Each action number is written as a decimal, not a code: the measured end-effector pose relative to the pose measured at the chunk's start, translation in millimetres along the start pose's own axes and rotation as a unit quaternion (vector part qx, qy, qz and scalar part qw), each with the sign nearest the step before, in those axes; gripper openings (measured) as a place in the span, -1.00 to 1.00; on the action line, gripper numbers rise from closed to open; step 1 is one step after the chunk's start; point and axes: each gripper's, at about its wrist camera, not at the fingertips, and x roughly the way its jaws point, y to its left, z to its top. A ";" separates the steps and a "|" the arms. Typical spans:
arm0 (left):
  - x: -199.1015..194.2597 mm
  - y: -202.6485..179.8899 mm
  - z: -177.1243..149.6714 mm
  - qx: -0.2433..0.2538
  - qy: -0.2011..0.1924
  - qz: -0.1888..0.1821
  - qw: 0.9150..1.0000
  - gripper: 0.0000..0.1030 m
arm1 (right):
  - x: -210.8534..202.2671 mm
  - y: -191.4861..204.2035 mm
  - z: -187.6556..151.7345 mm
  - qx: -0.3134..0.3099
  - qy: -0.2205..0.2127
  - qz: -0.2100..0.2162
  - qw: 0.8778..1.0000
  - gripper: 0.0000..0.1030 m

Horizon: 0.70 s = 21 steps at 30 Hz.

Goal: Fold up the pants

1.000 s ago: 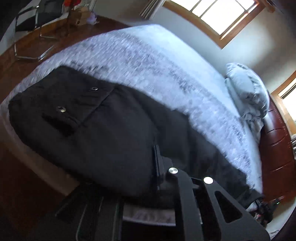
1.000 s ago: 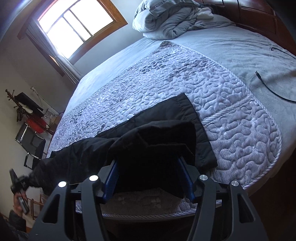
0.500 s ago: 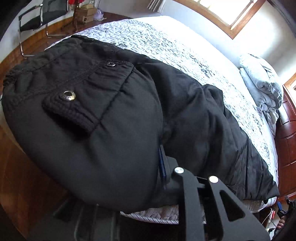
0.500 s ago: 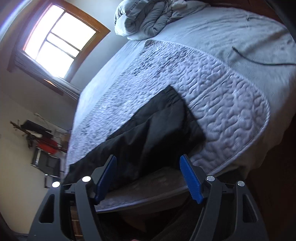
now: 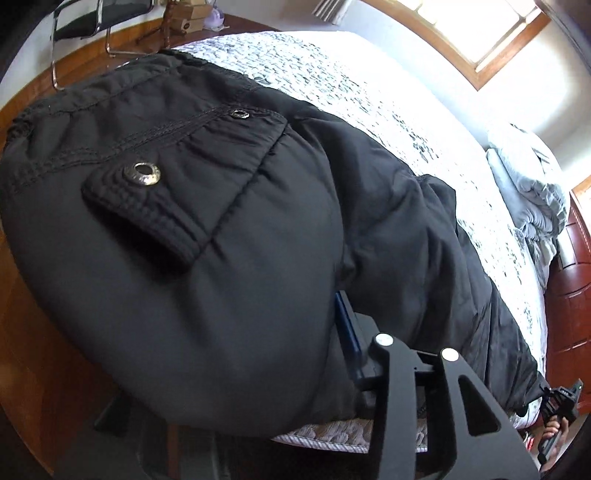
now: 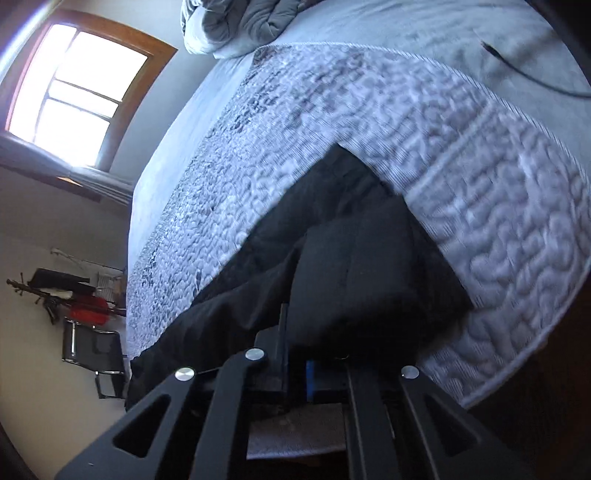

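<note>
where the quilted bed (image 5: pixel 369 92) bears puffy black pants (image 5: pixel 229 258), the left claw (image 5: pixel 347 332) is opening around fabric; the right claw (image 6: pixel 295 373) is clenched on a cuff.

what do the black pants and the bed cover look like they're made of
Pants: apparently a smooth woven synthetic with a faint sheen, puffy as if padded; metal snaps, ribbed pocket flap. Bed cover: quilted pale fabric, matte, with raised squiggly stitching.

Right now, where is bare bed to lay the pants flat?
Free: the quilted cover between the pants and the bundled duvet, and the strip toward the window. A black cable lies on the plain sheet at the far right. Crowded: the near bed edge, covered by the pants.
</note>
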 end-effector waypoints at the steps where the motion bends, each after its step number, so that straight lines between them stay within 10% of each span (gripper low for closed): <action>1: 1.6 0.1 -0.8 -0.004 0.000 -0.002 1.000 -0.20 | -2.1 13.1 5.7 -0.022 -0.009 -0.003 1.000 -0.92; 4: 3.0 -0.4 -3.0 -0.006 0.000 -0.002 1.000 -0.20 | -26.3 63.7 22.2 -0.094 -0.052 0.043 0.993 -0.92; 10: 1.3 -6.5 -6.5 -0.004 0.000 0.000 1.000 -0.18 | -99.8 111.1 12.0 -0.210 -0.154 0.225 0.939 -0.92; 15: 2.8 -5.9 -2.0 0.000 0.007 0.007 1.000 -0.14 | -51.2 14.8 -12.2 -0.097 -0.095 0.122 0.983 -0.91; 21: 5.5 -11.9 6.8 0.007 0.013 0.029 0.999 -0.11 | 22.3 -68.0 -31.9 -0.032 -0.018 0.003 0.999 -0.79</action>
